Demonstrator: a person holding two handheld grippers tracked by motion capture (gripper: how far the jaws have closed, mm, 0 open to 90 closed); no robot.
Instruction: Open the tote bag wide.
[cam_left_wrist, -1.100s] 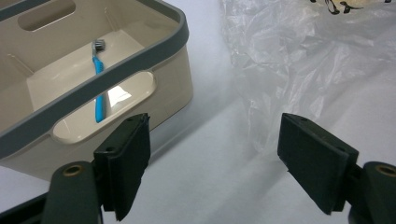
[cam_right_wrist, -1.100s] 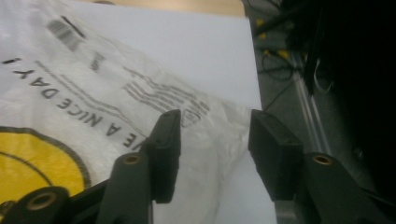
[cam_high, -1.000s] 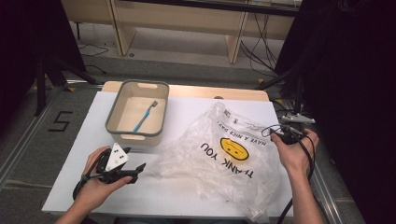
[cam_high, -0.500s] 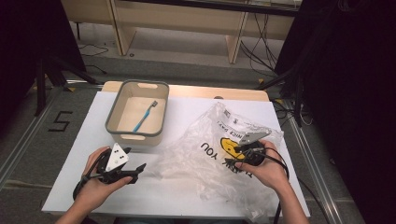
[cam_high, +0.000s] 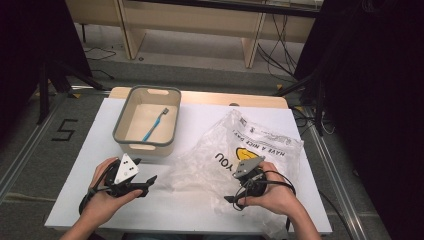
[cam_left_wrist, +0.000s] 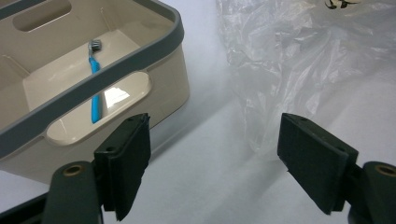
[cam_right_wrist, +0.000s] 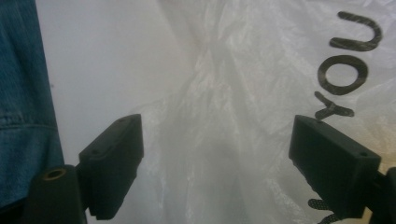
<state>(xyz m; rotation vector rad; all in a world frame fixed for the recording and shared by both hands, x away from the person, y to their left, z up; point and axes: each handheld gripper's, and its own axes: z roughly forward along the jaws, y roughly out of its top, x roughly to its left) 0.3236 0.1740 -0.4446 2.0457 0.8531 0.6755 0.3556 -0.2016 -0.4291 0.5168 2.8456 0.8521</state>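
A crumpled clear plastic bag (cam_high: 260, 145) printed with black letters and a yellow face lies on the right half of the white table (cam_high: 200, 120). My right gripper (cam_high: 231, 200) hovers over the bag's near part, pointing left. Its jaws have just been opening and stand wide apart over the bag (cam_right_wrist: 243, 93), the pads not pressing on it. My left gripper (cam_high: 149, 184) rests at the near left, open, with bare table between its jaws. Just beyond it stands a beige bin (cam_high: 120, 131) with a grey rim. A blue toothbrush (cam_high: 154, 125) lies inside it.
In the left gripper view the bin's handle side (cam_left_wrist: 140, 65) is close on the left, with the toothbrush (cam_left_wrist: 95, 88) inside, and the bag's edge (cam_left_wrist: 299, 60) on the right. Blue denim (cam_right_wrist: 23, 93) fills the left edge of the right gripper view. Cables trail off the table's right side.
My right hand came in from the table's right edge, leftward and nearer, and now sits over the bag's near part. The left hand and the bin kept still.
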